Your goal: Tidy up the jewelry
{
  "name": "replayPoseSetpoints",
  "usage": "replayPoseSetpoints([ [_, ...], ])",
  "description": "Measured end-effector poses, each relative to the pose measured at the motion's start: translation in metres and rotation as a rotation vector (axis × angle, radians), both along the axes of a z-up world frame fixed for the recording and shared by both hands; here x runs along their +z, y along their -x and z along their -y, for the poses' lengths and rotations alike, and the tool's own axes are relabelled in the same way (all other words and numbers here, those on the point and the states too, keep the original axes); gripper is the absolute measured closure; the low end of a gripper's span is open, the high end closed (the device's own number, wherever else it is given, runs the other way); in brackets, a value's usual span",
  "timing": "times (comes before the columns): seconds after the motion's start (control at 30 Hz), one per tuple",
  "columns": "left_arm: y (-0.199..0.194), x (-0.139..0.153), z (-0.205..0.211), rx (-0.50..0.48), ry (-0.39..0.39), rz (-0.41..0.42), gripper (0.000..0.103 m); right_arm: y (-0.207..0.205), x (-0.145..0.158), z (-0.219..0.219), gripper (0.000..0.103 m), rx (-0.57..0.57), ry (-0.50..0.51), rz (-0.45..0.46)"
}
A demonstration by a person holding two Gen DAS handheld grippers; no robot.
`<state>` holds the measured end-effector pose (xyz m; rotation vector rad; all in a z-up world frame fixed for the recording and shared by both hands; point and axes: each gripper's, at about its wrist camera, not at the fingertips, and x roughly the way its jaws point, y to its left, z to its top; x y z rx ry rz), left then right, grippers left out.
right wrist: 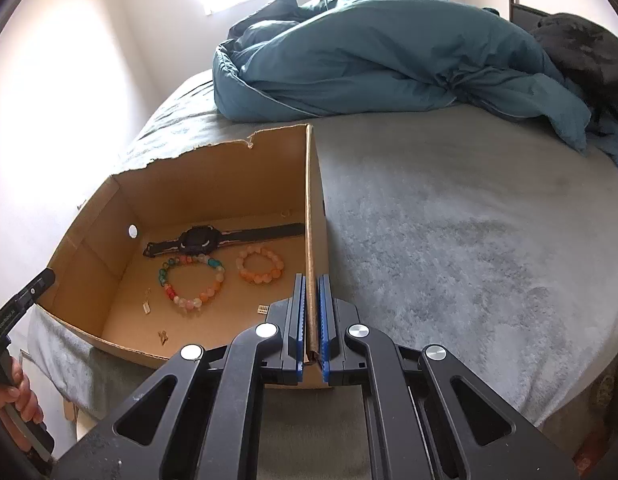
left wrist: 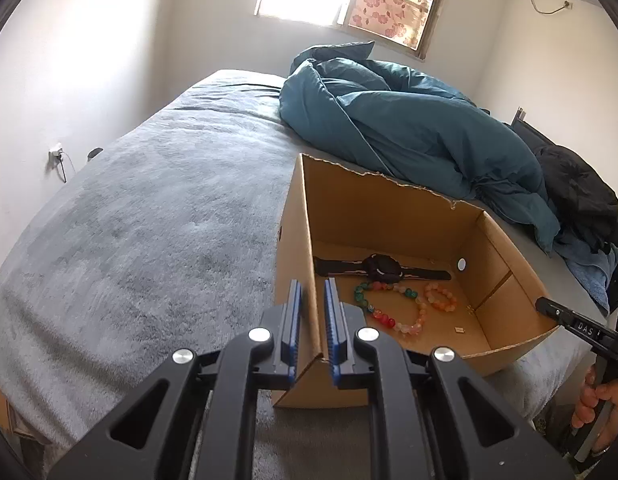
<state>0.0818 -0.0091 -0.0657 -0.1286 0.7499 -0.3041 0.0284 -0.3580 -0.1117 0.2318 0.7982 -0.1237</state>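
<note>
An open cardboard box (left wrist: 389, 208) (right wrist: 213, 184) stands on the grey bed near its front edge. Inside lie a black watch (left wrist: 383, 270) (right wrist: 197, 238), a multicoloured bead bracelet (left wrist: 389, 314) (right wrist: 193, 282), a smaller orange bead bracelet (left wrist: 441, 297) (right wrist: 261, 266) and a few tiny gold pieces (right wrist: 262, 309). My left gripper (left wrist: 313, 284) is shut on the box's left wall, near the front corner. My right gripper (right wrist: 311, 278) is shut on the opposite wall. Each gripper's tip also shows in the other wrist view, the right gripper (left wrist: 545, 305) and the left gripper (right wrist: 45, 280), with a hand on its handle.
A crumpled teal duvet (left wrist: 409, 120) (right wrist: 369, 56) lies behind the box. Dark clothing (left wrist: 577, 184) (right wrist: 581, 40) is heaped at the far right. Grey plush bed cover (left wrist: 149, 220) (right wrist: 469, 220) spreads to either side of the box. A wall socket (left wrist: 56, 156) sits left of the bed.
</note>
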Motion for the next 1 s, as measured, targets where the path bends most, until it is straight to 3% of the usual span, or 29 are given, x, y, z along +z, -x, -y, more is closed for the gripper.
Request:
replayPoseSetpoints([
  [0.2,0.005,0.004,-0.001,0.005,0.005,0.013,0.093,0.004,0.001,0.003,0.093,0.011,-0.012,0.022],
  [0.27,0.010,0.010,-0.001,0.001,0.001,0.032,0.092,0.012,0.007,0.005,0.086,0.017,-0.024,0.062],
  [0.33,0.019,0.015,0.000,-0.002,-0.010,0.055,0.091,0.023,0.015,0.005,0.067,0.009,-0.006,0.104],
  [0.4,0.030,0.022,0.002,-0.006,-0.027,0.080,0.089,0.035,0.023,0.003,0.064,0.017,0.001,0.151],
  [0.47,0.043,0.032,0.006,-0.009,-0.040,0.107,0.081,0.047,0.033,-0.004,0.059,0.019,0.013,0.189],
  [0.53,0.053,0.040,0.013,-0.019,-0.052,0.122,0.073,0.057,0.041,-0.010,0.046,0.018,0.023,0.218],
  [0.67,0.068,0.058,0.027,-0.042,-0.082,0.130,0.059,0.075,0.060,-0.023,0.037,0.007,0.044,0.263],
  [0.77,0.075,0.075,0.035,-0.038,-0.096,0.158,0.042,0.085,0.075,-0.032,0.027,-0.006,0.085,0.317],
  [0.83,0.078,0.084,0.042,-0.037,-0.111,0.177,0.024,0.090,0.081,-0.035,0.019,-0.015,0.112,0.343],
  [1.0,0.089,0.098,0.053,-0.044,-0.134,0.257,0.006,0.101,0.084,-0.038,0.009,-0.034,0.149,0.393],
])
